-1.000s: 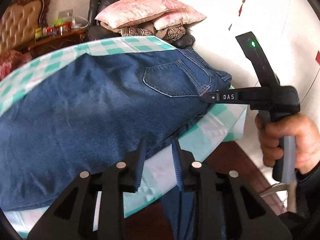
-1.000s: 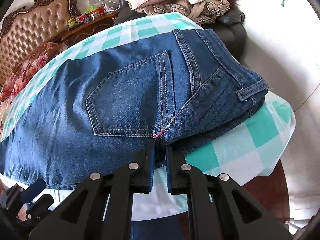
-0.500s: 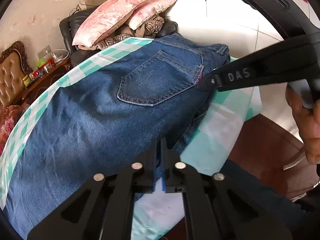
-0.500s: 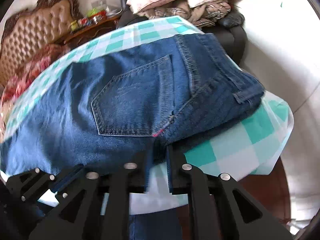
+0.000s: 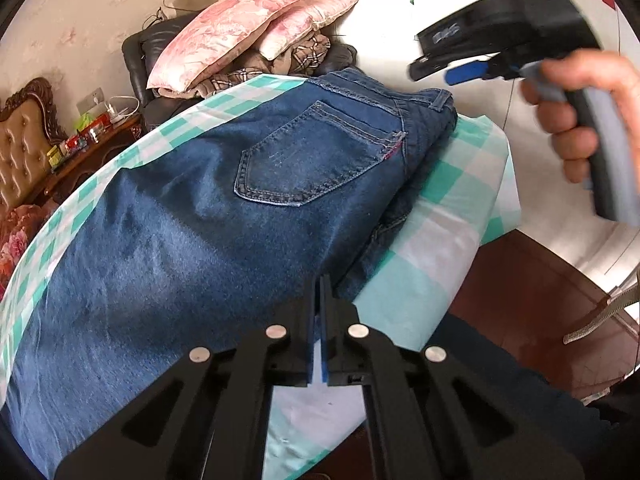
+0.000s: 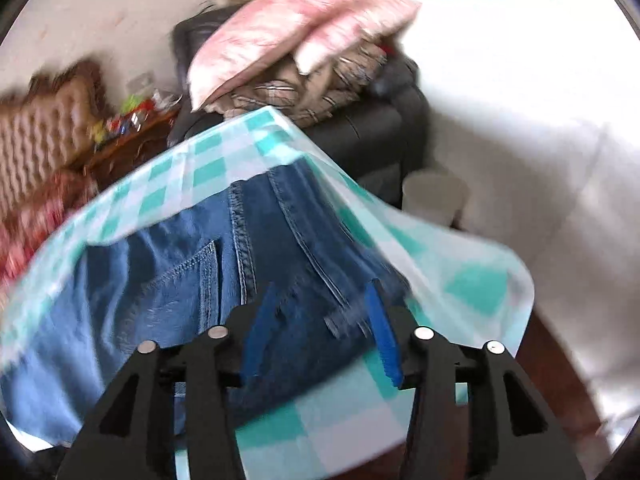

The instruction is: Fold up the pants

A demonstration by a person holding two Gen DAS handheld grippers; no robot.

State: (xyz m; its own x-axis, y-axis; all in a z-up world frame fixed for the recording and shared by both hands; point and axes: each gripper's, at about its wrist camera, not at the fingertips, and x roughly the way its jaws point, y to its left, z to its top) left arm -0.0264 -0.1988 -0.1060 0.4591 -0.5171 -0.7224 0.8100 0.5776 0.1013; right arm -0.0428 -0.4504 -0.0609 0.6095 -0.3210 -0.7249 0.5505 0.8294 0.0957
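Left wrist view: I'm pinching the jeans' near edge with my left gripper; right gripper, spread, is hovering above the waistband. Heavy, floppy denim.

Pink pillows top a plaid blanket (on a dark armchair).
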